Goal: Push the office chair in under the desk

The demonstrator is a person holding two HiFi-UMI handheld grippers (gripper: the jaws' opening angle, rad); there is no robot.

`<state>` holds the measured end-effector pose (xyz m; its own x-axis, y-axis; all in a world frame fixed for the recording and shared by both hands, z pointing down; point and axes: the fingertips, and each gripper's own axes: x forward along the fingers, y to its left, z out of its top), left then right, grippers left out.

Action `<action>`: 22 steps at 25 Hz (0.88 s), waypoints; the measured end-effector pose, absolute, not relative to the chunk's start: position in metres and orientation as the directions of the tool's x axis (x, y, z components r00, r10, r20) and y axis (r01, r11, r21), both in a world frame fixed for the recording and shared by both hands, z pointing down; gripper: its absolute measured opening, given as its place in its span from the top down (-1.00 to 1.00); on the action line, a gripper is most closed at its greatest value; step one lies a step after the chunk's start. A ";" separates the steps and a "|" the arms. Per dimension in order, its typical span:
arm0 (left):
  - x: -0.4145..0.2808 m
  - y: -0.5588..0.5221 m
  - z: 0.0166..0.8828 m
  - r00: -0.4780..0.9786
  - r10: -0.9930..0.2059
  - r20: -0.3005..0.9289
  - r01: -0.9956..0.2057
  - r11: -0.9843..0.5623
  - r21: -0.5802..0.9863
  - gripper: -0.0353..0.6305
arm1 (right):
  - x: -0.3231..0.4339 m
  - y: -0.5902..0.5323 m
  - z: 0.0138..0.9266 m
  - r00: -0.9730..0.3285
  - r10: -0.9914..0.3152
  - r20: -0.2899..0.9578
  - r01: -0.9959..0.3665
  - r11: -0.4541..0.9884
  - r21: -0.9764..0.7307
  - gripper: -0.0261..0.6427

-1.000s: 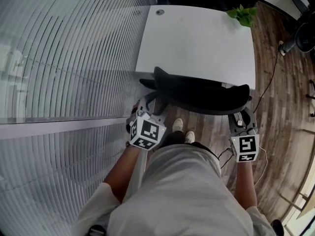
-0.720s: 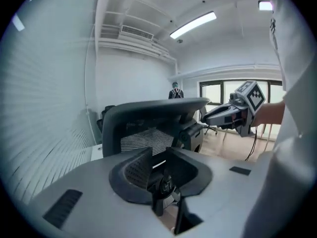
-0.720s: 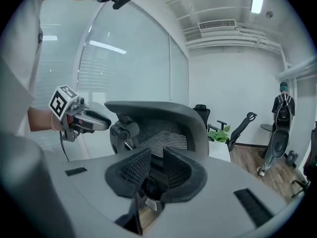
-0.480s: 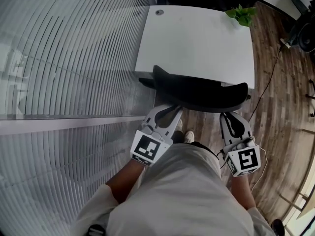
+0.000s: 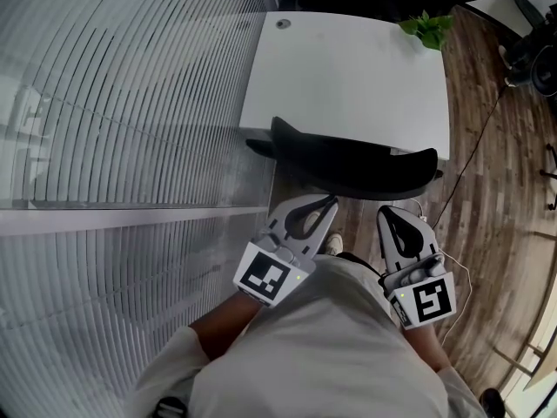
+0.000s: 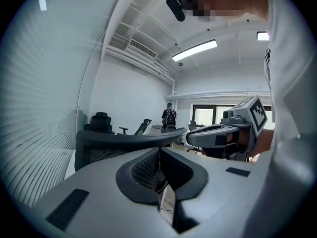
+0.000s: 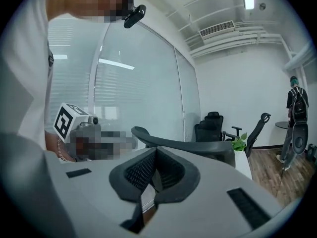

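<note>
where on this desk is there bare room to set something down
Nearly the whole desk top is bare: the stretch between the cable hole at its far left corner, the plant at its far right corner and the chair back along the near edge. That near edge is crowded; the floor to the right has a cable across it.

Office, white desk (image 5: 348, 68), black office chair (image 5: 357, 165), apparently frosted glass partition (image 5: 113, 103)

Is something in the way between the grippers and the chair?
Nothing visible. Just air lies between the chair and the left gripper and right gripper, whose jaws have just closed on nothing.
</note>
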<state>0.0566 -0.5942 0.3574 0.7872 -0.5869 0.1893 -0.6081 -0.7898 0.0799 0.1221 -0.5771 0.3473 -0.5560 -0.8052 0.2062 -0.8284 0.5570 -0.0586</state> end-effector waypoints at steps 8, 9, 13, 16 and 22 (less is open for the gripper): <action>0.059 -0.596 0.350 0.794 -0.584 0.171 -0.600 -0.797 0.069 0.77 | 0.115 -0.581 0.340 -0.571 -0.798 0.194 -0.818 0.573 -0.054 0.83; 0.058 -0.596 0.350 0.794 -0.583 0.171 -0.600 -0.797 0.068 0.77 | 0.115 -0.581 0.340 -0.570 -0.798 0.194 -0.819 0.572 -0.054 0.83; 0.057 -0.597 0.351 0.797 -0.579 0.171 -0.596 -0.800 0.067 0.77 | 0.112 -0.583 0.341 -0.568 -0.799 0.197 -0.819 0.571 -0.049 0.83; 0.057 -0.597 0.352 0.798 -0.578 0.172 -0.595 -0.801 0.069 0.77 | 0.112 -0.584 0.342 -0.564 -0.801 0.199 -0.822 0.567 -0.048 0.83; 0.059 -0.598 0.351 0.798 -0.577 0.172 -0.594 -0.801 0.070 0.77 | 0.112 -0.586 0.341 -0.569 -0.796 0.206 -0.818 0.574 -0.043 0.83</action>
